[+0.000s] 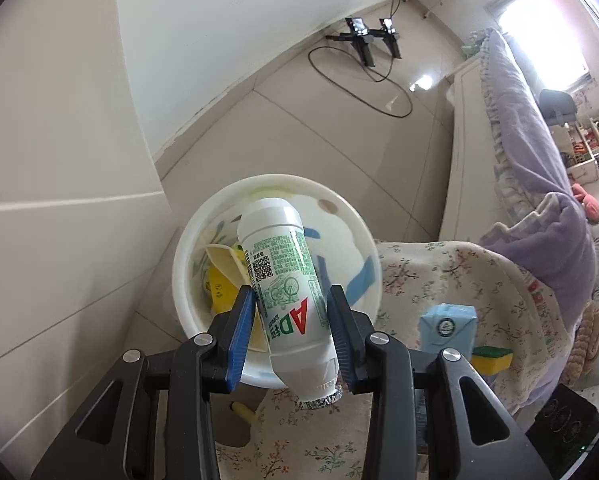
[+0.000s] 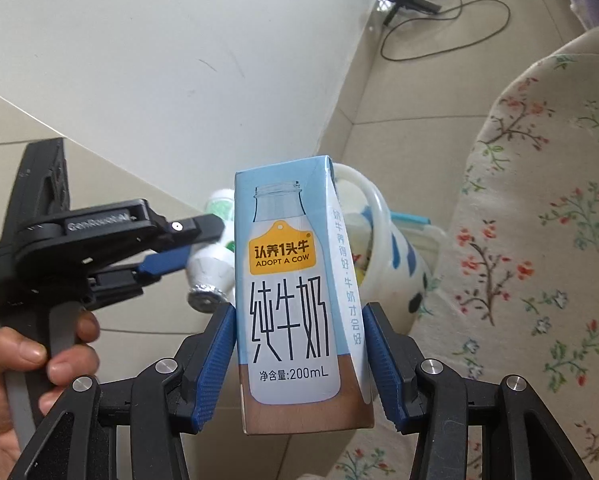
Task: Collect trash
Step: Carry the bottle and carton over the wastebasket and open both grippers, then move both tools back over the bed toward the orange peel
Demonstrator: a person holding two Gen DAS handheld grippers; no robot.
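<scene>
Clamped between the left gripper's (image 1: 291,328) jaws, a bottle (image 1: 287,292) was held directly above the bin (image 1: 179,280), long axis pointing away, foil mouth nearest. A carton (image 2: 295,296) was clamped upright by the right gripper (image 2: 299,360), just right of the bin.

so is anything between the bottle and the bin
Nothing visible blocks it. The left gripper holds the bottle right over the open mouth of the bin, which already holds yellow scraps at the bottom. The right gripper holds the milk carton off to the side, beside the bin.
</scene>
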